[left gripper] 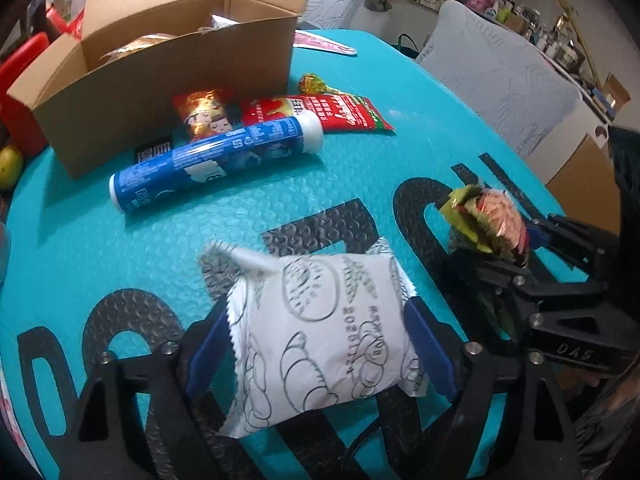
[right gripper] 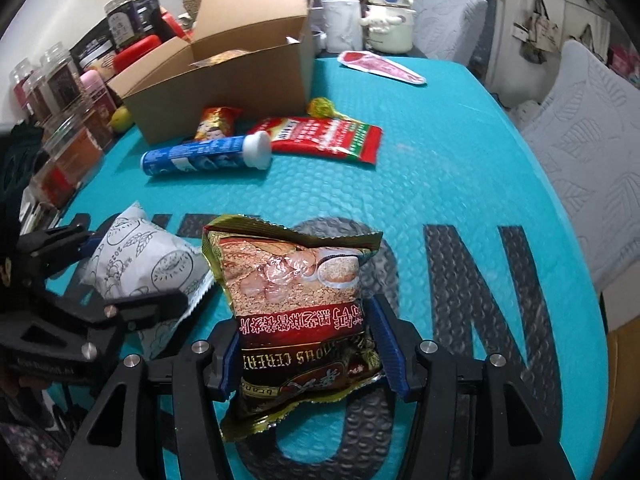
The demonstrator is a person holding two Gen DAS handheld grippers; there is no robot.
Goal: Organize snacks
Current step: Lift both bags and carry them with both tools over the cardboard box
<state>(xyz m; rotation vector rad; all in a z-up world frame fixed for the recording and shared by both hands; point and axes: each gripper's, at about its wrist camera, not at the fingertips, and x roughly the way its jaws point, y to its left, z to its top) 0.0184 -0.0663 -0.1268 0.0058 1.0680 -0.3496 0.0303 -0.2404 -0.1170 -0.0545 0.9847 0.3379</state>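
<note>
My left gripper (left gripper: 316, 340) is shut on a white bread packet (left gripper: 320, 336) with line drawings, held above the teal mat; it also shows in the right wrist view (right gripper: 140, 268). My right gripper (right gripper: 308, 348) is shut on a brown and gold cereal packet (right gripper: 296, 292), which shows crumpled in the left wrist view (left gripper: 492, 220). An open cardboard box (left gripper: 160, 68) stands at the far left with a snack inside. In front of it lie a blue tube (left gripper: 216, 160), a red packet (left gripper: 320, 114) and a small red and gold packet (left gripper: 204, 114).
A teal bubble mat (right gripper: 440, 168) with big black letters covers the table. A green-yellow candy (right gripper: 324, 108) lies behind the red packet, a pink-red flat packet (right gripper: 380, 66) farther back. Jars (right gripper: 68, 120) line the left edge. Grey chairs (right gripper: 592, 140) stand at the right.
</note>
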